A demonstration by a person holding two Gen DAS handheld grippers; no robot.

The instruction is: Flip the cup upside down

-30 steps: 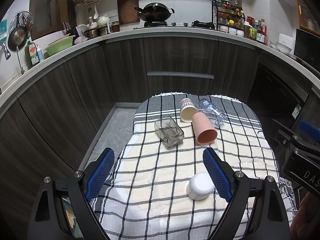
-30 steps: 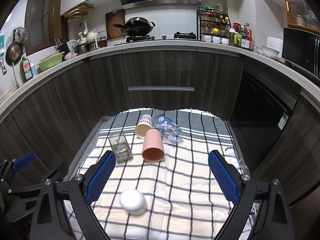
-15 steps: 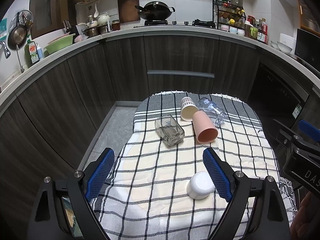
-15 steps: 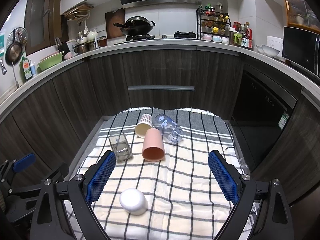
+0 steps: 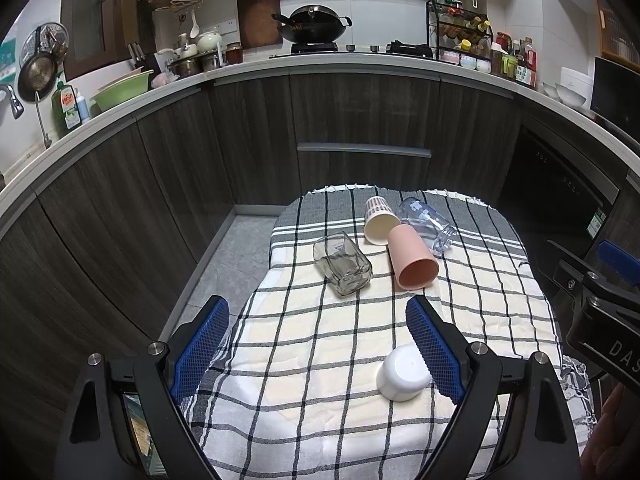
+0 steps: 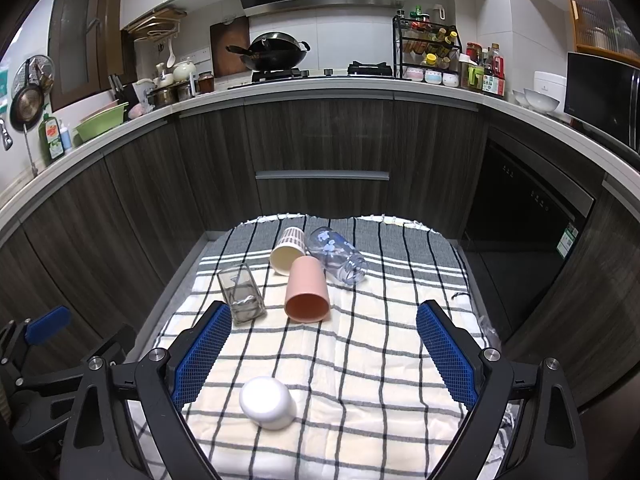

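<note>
We find the left gripper [image 5: 318, 340] nearest the lens, jaws spread wide and holding nothing; its fingers [image 5: 434, 346] are black with blue pads of a fine mesh texture. The right gripper [image 6: 324, 344] is likewise wide apart and empty, with the same blue mesh pads. Both hover over a table draped in a checked cloth [image 6: 360, 360], a soft woven fabric with black lines on cream and white, turning to grey bands at the far end. On the near part of the cloth we note a white cup [image 6: 266, 402], smooth, opaque and rounded, sitting with its closed base uppermost and its mouth down against the fabric; in the left view the same white cup [image 5: 402, 372] lies just beside the right-hand pad. Farther on, four vessels lie on their sides in a loose cluster: a square clear glass jar [image 6: 241, 294] on the left, a matte pink cup [image 6: 307, 290] with its mouth facing us, a cream paper cup [image 6: 288, 250] with a striped wall touching the pink one, and a clear bottle [image 6: 338, 256] with a blue floral print on the right. Beyond the table stand dark wood-grain cabinets [image 6: 320, 140] under a pale counter, with a black wok [image 6: 276, 56] on the hob.
</note>
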